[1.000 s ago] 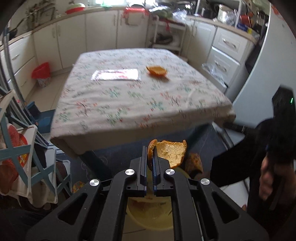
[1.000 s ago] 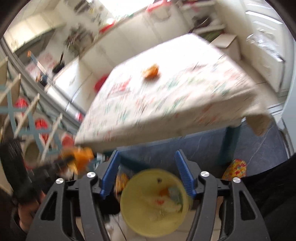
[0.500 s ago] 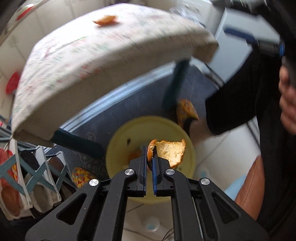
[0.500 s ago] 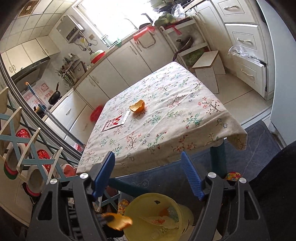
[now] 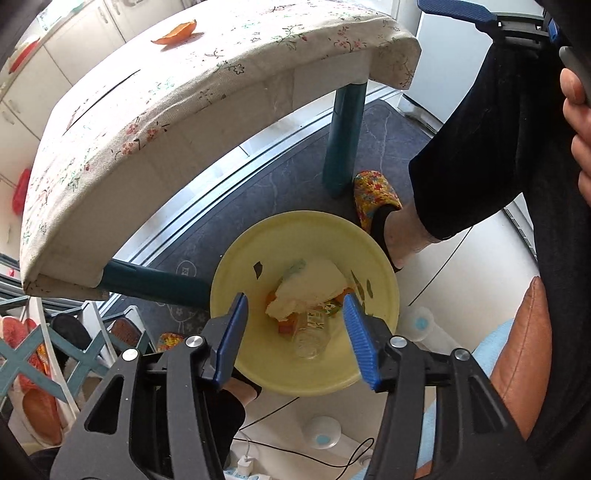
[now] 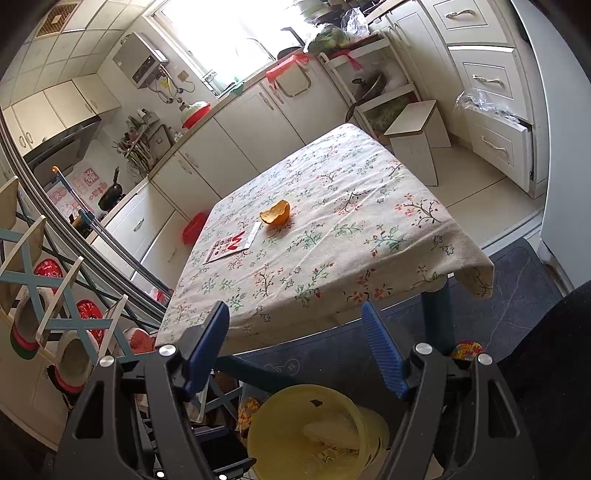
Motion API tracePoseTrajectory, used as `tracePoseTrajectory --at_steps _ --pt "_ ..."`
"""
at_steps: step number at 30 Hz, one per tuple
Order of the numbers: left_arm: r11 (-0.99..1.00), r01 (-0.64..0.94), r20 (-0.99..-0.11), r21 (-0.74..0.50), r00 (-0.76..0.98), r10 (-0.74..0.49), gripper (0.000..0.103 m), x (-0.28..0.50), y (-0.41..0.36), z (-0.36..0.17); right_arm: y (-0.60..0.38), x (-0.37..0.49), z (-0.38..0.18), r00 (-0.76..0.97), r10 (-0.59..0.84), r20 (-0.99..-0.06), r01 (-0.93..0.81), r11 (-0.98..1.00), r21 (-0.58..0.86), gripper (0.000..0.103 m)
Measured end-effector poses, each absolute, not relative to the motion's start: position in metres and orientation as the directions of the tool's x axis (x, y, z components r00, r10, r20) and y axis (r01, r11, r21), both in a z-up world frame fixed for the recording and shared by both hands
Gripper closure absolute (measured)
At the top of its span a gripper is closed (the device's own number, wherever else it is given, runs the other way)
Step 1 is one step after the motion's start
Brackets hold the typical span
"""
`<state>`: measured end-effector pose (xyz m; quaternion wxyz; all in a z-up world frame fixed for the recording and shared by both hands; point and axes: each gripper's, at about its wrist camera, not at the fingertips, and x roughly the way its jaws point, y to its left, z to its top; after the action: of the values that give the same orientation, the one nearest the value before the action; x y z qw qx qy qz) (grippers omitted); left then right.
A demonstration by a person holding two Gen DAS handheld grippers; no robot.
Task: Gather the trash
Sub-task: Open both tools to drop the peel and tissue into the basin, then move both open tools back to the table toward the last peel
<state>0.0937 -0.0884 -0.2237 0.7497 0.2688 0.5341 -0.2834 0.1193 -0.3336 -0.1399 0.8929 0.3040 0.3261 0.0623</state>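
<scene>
My left gripper (image 5: 294, 299) points down into a yellow bin (image 5: 258, 236) on the floor. Its jaws are opening and nothing is between them. In the bin lie a pale wedge-shaped piece (image 5: 306, 288), orange scraps and a clear plastic bottle (image 5: 310, 332). On the floral tablecloth (image 6: 332, 229) rest an orange peel (image 6: 275, 214) and a flat red-and-white wrapper (image 6: 231, 245); the peel (image 5: 175, 33) also shows in the left wrist view. My right gripper (image 6: 295, 310) hangs open and empty before the table's near edge, above the bin (image 6: 258, 424).
The table stands on teal legs (image 5: 343, 147) over a dark mat. A person's foot in a patterned slipper (image 5: 373, 199) is beside the bin. Cables and a power strip (image 5: 247, 465) lie on the floor. A shoe rack (image 6: 44, 295) stands left, a stool (image 6: 413, 136) beyond the table.
The left gripper tipped down over the yellow bin and its jaws parted; the orange peel it held is gone from between them. The right gripper's jaws widened slightly and its view steadied.
</scene>
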Motion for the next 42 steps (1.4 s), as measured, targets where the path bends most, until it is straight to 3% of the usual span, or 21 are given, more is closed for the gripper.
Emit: tracePoseTrajectory --at_steps 17,42 --pt "0.726 0.668 -0.922 0.166 0.366 -0.126 0.031 0.1 -0.086 -0.211 -0.331 0.12 -0.142 0.774 0.313 -0.551 0.088 0.807 0.583 0.028" --pt "0.801 0.567 -0.854 0.191 0.498 -0.149 0.021 0.111 -0.075 -0.185 -0.329 0.119 -0.144 0.768 0.32 -0.555 0.086 0.807 0.585 0.028"
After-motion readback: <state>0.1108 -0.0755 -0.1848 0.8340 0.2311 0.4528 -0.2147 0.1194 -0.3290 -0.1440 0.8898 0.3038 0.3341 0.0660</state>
